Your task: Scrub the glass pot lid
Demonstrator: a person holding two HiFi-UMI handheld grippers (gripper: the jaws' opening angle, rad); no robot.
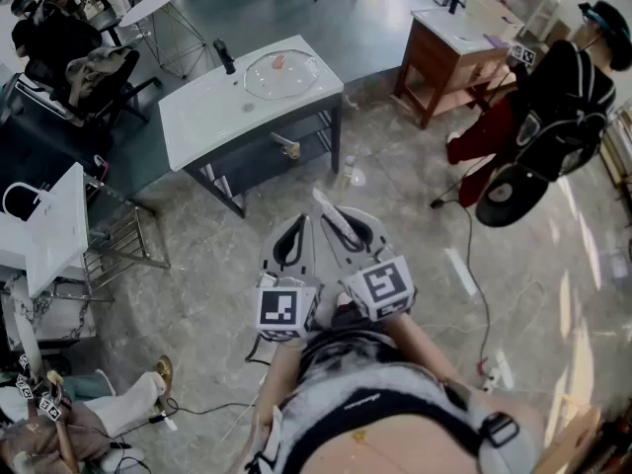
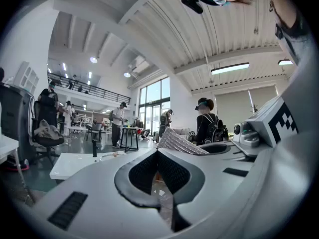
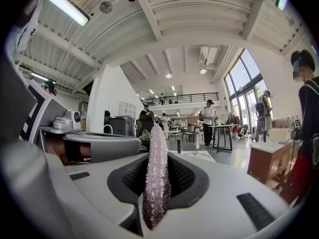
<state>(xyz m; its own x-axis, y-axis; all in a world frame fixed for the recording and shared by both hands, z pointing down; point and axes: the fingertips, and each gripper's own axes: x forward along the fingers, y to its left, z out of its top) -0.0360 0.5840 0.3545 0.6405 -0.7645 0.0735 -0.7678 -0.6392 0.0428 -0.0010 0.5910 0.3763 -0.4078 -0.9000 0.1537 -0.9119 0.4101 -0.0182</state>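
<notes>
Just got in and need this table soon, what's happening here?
A person stands back from the white table, a pair of tongs in each hand. The right tongs are clamped on a sparkly scrub pad; the left tongs are shut and empty. The glass pot lid lies on the table, untouched.

A white table (image 1: 202,117) stands in the upper middle of the head view, on a grey marble floor (image 1: 197,265). A black upright thing (image 1: 226,55) stands near its far edge. At the upper right is a brown wooden cabinet (image 1: 434,67). Right of it is a figure in black clothes (image 1: 563,107), with a red cloth (image 1: 484,136) beside. An office chair (image 1: 84,77) carrying a grey garment is at the upper left.
</notes>
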